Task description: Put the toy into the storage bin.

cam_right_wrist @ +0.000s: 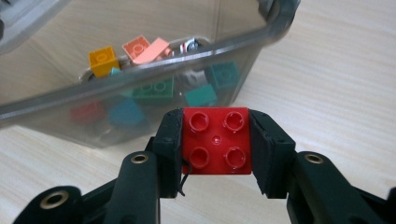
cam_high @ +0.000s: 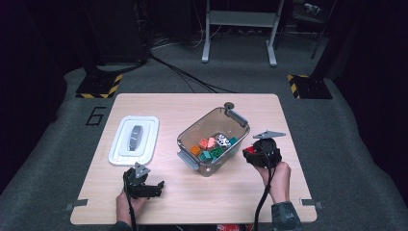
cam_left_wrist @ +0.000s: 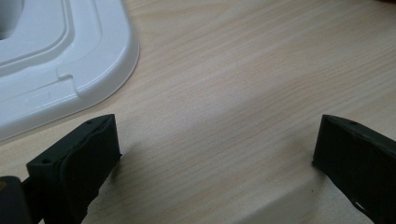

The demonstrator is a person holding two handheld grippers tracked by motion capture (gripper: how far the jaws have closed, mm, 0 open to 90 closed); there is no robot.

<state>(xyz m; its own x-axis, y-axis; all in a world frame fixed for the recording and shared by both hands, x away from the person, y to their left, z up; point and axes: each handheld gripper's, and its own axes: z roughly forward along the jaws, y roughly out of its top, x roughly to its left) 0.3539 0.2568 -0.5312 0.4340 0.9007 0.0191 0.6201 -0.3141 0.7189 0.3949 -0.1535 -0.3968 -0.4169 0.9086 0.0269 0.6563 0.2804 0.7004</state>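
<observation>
The right gripper [cam_right_wrist: 215, 142] clamps a red four-stud brick [cam_right_wrist: 216, 140] beside the clear bin [cam_right_wrist: 140, 100]; the left gripper [cam_left_wrist: 215, 154] gapes wide by the white lid [cam_left_wrist: 60, 60]. The floor mark [cam_high: 95, 115] perhaps reads "6".

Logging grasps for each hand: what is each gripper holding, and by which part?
The right gripper clamps a red four-stud brick by its two opposite side faces, studs showing. The left gripper stands open, holding nothing.

Glossy plastic red brick [cam_right_wrist: 216, 140]; seemingly matt wooden table [cam_right_wrist: 336, 70].
</observation>
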